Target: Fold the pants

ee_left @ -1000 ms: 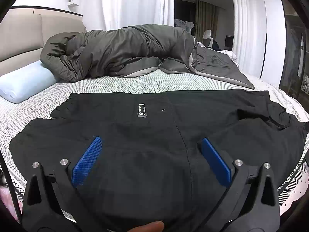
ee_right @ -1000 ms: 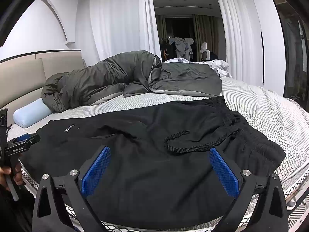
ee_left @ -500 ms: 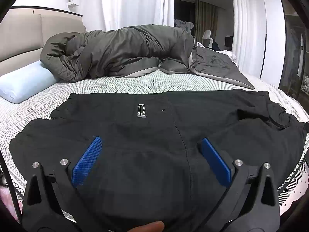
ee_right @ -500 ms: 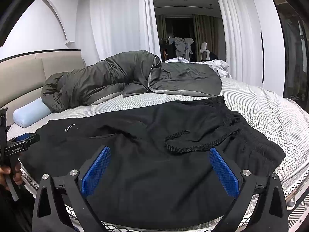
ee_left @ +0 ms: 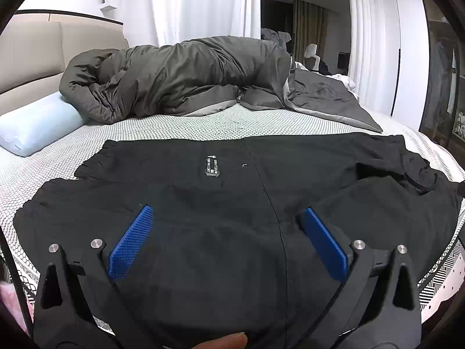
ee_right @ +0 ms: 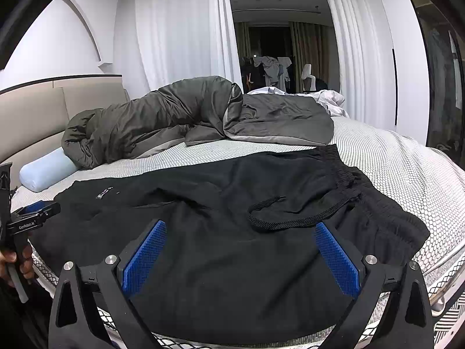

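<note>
While you wait at the near edge of the bed, nothing has shifted from a second ago:
Pants: the black fabric pants [ee_left: 221, 203] lie spread flat across your side of the white honeycomb-patterned mattress [ee_left: 203, 125], exactly as before, with the same creases.
Waistband: the gathered elastic waistband [ee_right: 345, 171] sits at your right, and the black woven drawstring [ee_right: 290, 218] loops on the cloth just beside it.
Label: the small white-printed patch [ee_left: 212, 166] shows near the leg end at your left.
Left gripper: your left gripper [ee_left: 226, 241] hovers over the leg end, its blue pads spread wide and holding nothing; it has not moved.
Right gripper: your right gripper [ee_right: 239, 254] hangs over the waist end, blue pads equally far apart and empty, also unmoved.
Far side: the crumpled dark grey duvet [ee_left: 180, 78] and the pale blue bolster pillow [ee_left: 37, 125] rest well apart from the pants.
</note>
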Tool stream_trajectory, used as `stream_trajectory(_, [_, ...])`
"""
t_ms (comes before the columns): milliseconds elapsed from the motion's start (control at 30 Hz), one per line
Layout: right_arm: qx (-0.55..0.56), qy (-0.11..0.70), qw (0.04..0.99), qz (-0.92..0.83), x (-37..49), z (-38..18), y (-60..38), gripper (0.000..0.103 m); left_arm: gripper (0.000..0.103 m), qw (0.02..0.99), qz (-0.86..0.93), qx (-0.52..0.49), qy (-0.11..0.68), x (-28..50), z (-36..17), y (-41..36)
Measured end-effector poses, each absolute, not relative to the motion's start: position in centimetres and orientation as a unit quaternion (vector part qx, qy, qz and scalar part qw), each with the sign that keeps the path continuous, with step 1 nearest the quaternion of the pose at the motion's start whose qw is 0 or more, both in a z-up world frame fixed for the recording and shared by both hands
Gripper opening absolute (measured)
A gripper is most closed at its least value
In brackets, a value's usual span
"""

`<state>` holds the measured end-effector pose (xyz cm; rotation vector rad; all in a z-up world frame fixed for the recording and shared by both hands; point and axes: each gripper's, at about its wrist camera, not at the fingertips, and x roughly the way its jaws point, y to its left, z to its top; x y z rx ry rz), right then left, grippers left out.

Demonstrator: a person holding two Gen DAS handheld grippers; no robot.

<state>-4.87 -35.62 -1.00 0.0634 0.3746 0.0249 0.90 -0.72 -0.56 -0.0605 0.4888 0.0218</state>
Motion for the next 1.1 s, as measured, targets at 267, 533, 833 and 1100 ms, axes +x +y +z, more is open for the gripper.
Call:
stream_trajectory(267, [0.032, 0.187, 0.982, 0.013, -4.95, -0.97, -35.60, 0.103, 0.102, 0.970, 0.011, -0.030, 0.242, 0.91, -0.58, -0.73])
stream_trajectory(533, [0.031, 0.188, 0.982, 0.012, -5.07, -0.90, -35.51, 0.103, 0.102, 0.970, 0.010, -0.030, 0.241, 0.90, -0.59, -0.73])
stream_trajectory(833, [0.033, 0.187, 0.982, 0.013, -5.03, -0.86, -35.50, 0.103, 0.102, 0.970, 0.009, -0.029, 0.242, 0.94, -0.46, -0.93])
stream_trajectory(1100, [0.036, 0.184, 0.982, 0.011, -5.01, -0.81, -35.51, 0.103, 0.102, 0.970, 0.010, -0.028, 0.241, 0.97, -0.48, -1.00])
